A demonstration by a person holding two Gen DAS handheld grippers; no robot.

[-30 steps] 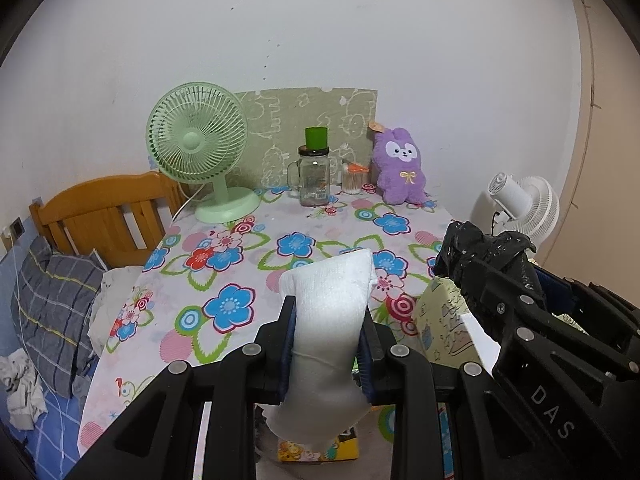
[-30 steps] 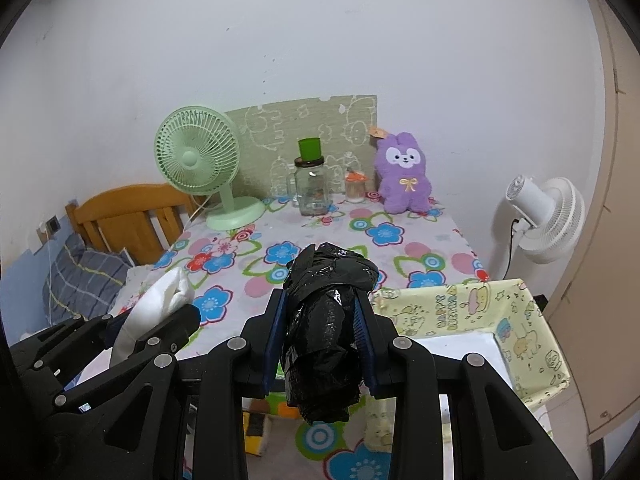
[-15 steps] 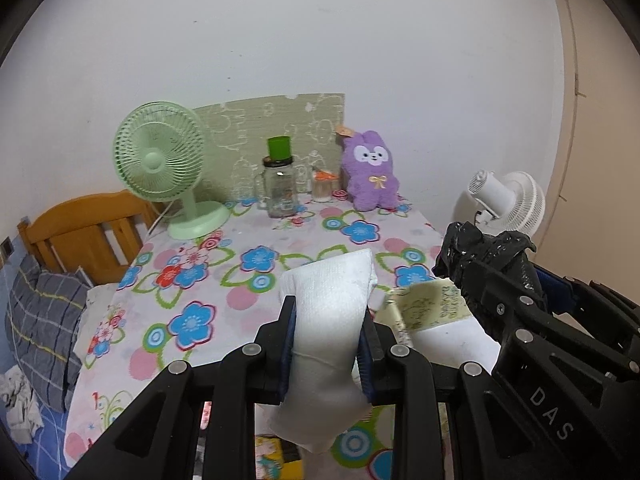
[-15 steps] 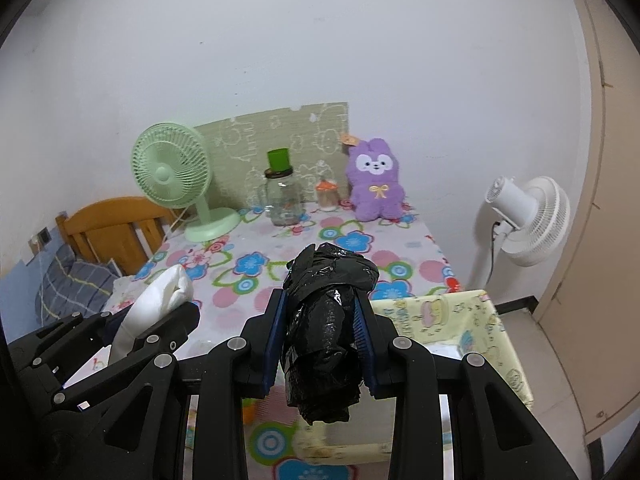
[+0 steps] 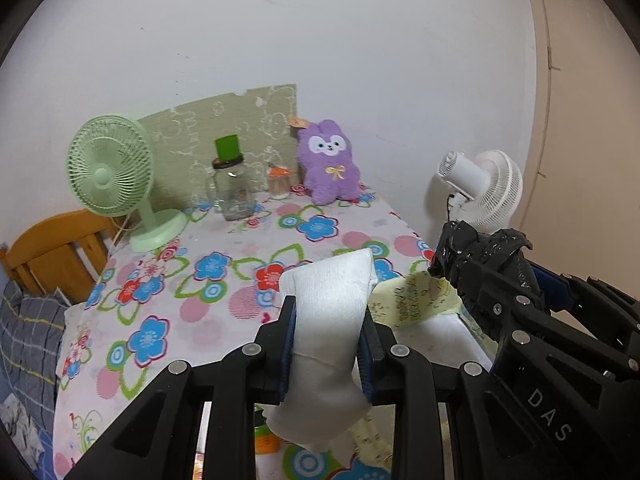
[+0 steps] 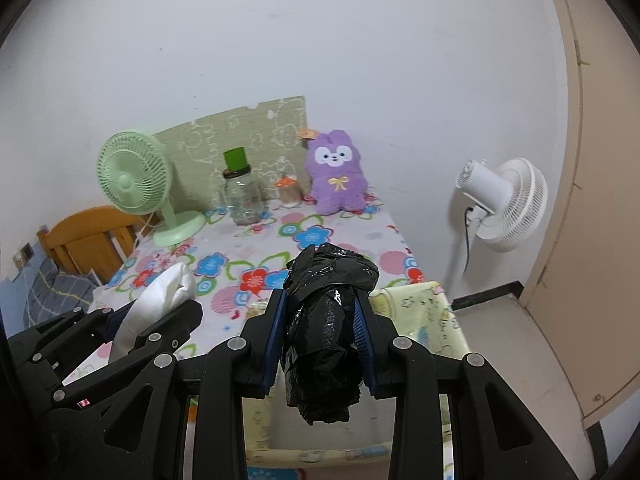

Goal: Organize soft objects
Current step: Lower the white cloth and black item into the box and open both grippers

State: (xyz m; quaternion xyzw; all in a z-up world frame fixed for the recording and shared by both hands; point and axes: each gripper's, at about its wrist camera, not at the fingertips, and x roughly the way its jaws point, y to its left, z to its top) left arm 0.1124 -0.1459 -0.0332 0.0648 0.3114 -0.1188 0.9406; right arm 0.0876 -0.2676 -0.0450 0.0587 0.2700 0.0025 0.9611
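Note:
My left gripper (image 5: 327, 348) is shut on a white folded cloth (image 5: 326, 312), held in the air above the near end of the flowered table (image 5: 224, 276). My right gripper (image 6: 320, 344) is shut on a crumpled black plastic bag (image 6: 326, 332); it also shows in the left wrist view (image 5: 484, 252). A yellow patterned fabric box (image 6: 420, 308) with a white inside stands below both grippers at the table's near right end; it also shows in the left wrist view (image 5: 416, 300). The left gripper's cloth shows at the left of the right wrist view (image 6: 160, 300).
On the table's far end stand a green desk fan (image 5: 116, 176), a glass jar with a green cup on it (image 5: 232, 188), a small jar (image 5: 278, 180) and a purple plush rabbit (image 5: 330, 164). A white standing fan (image 6: 500, 204) is at the right. A wooden headboard (image 5: 52, 248) is at the left.
Both grippers, still holding their loads, have pulled back and to the right from the table. The yellow box has come more fully under them.

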